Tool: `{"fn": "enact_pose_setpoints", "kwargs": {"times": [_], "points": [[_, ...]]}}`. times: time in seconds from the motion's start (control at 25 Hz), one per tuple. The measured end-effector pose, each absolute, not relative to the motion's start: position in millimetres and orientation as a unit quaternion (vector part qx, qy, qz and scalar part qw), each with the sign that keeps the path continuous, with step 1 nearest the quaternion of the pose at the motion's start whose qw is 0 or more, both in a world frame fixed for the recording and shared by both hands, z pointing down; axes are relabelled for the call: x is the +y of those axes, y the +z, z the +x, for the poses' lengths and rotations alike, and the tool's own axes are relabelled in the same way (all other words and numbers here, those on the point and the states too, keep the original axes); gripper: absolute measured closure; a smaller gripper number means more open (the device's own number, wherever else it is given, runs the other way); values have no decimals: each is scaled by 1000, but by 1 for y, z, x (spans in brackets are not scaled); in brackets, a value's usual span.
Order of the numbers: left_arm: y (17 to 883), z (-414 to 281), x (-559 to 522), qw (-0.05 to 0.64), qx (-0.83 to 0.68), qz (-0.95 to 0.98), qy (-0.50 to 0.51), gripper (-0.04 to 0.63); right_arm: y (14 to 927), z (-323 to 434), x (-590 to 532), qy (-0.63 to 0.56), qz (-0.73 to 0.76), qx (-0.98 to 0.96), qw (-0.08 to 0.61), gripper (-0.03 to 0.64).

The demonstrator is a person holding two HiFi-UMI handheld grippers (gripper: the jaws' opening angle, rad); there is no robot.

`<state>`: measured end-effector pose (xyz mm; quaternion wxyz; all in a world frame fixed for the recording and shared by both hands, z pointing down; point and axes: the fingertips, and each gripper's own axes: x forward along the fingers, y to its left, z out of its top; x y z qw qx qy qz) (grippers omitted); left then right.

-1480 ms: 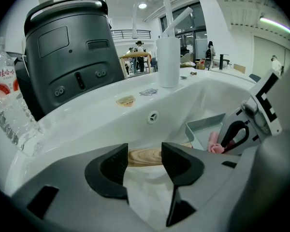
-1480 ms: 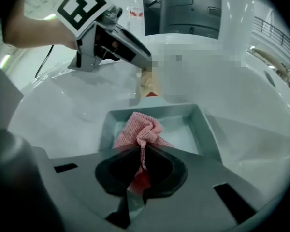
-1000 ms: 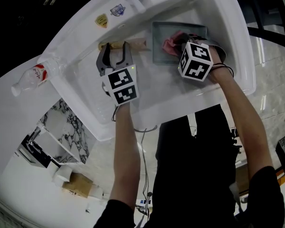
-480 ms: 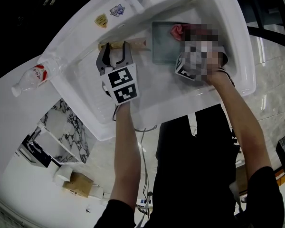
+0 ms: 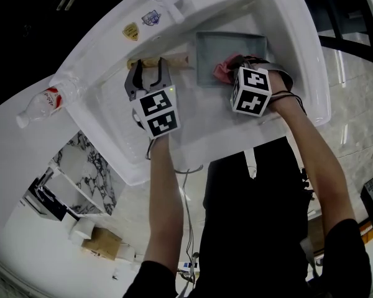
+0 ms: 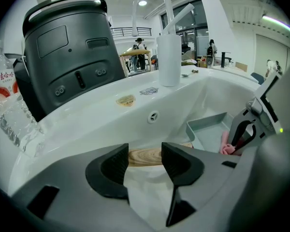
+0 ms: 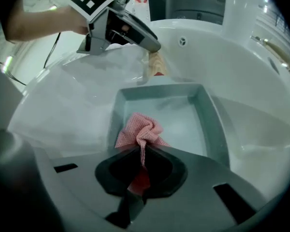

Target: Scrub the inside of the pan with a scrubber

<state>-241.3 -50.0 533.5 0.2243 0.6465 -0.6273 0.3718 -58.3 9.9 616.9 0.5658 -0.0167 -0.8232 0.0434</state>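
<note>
While the left tongs (image 5: 150, 67), apart, seem to pin the handle (image 5: 179, 59) and steady the pan (image 5: 211, 51) at the sink's (image 5: 308, 73) back edge, the right tongs (image 7: 142, 170) clamp the scrubber (image 7: 142, 129) inside it.

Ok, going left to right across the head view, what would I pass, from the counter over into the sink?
bottle → left gripper → pan
</note>
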Motion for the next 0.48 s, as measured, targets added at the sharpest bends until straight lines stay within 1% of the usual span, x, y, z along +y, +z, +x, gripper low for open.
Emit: {"fn": "enact_pose_setpoints", "kwargs": {"times": [0.12,0.24,0.48], "points": [[534,-241,-50,224,-627,646,374,368,617,-53,29,91,-83,-809,574,577],[533,-241,-51,223,-626,647,375,368,619,-39,27,129,-109,-781,602,577],[533,-242,-51,224,-623,647,379,368,621,-31,-13,83,-20,-774,627,577]]}}
